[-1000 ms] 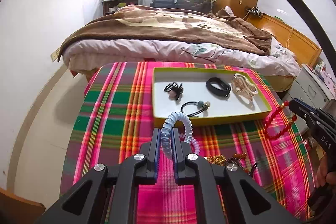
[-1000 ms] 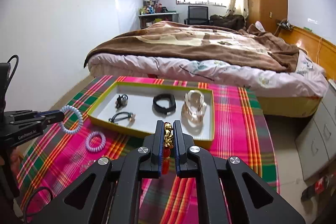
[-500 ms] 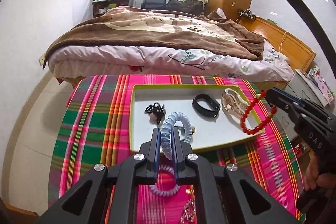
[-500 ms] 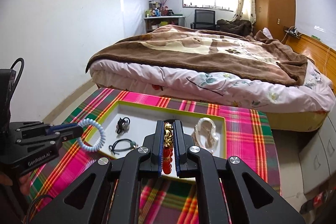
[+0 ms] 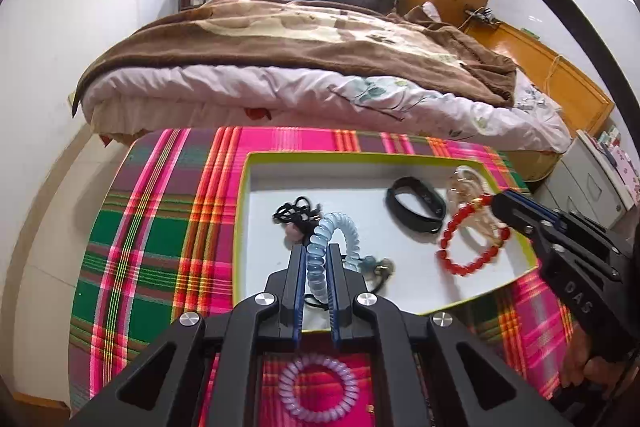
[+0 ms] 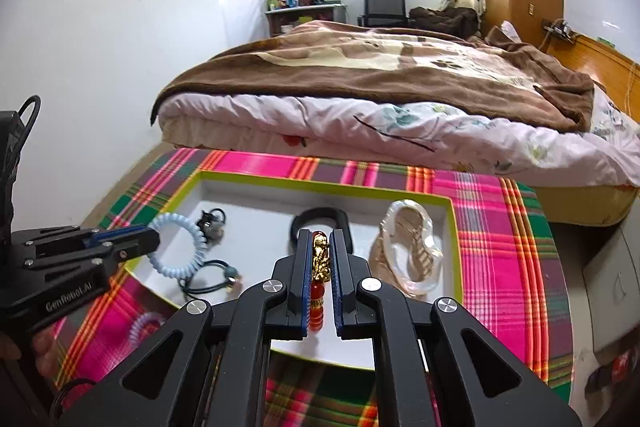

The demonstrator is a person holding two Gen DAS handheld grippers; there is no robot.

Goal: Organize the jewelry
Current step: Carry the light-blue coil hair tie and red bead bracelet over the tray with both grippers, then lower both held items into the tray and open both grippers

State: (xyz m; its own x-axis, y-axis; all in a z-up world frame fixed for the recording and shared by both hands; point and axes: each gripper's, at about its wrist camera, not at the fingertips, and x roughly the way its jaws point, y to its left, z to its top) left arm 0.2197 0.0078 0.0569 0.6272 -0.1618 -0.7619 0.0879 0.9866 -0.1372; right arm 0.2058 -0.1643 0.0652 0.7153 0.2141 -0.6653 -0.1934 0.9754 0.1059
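**Both grippers carried in over the tray, loads not yet released**

Since a second ago: both advanced from the near tablecloth to above the tray point(image 5: 242, 227). Left gripper point(image 5: 316, 259) clamped on blue coil band point(image 5: 340, 227), now hanging over the tray's 7 o'clock corner, just above black hair tie with bead point(image 5: 376, 267). Right gripper point(image 6: 320, 263) clamped on red bead bracelet point(image 5: 472, 239), gold charm pinched between the jaws; loop dangling over the 4 o'clock part of the floor, overlapping clear bangle point(image 6: 408, 247) in the left view; contact not resolvable.

Judgement: transport done, release pending for both. Purple coil band point(image 5: 316, 387) left on the plaid cloth point(image 5: 160, 227) at 6 o'clock, outside the tray, next in line.

Already inside: black knotted tie point(image 5: 298, 213) at 9 o'clock, black wristband point(image 5: 416, 205) at 1 o'clock.

Edges and room: near rim directly beneath both sets of fingers. Bare floor widest at centre and toward 11–12 o'clock. Grippers well apart, no mutual crowding. Risk noted: dropped coil landing on the beaded tie and tangling.
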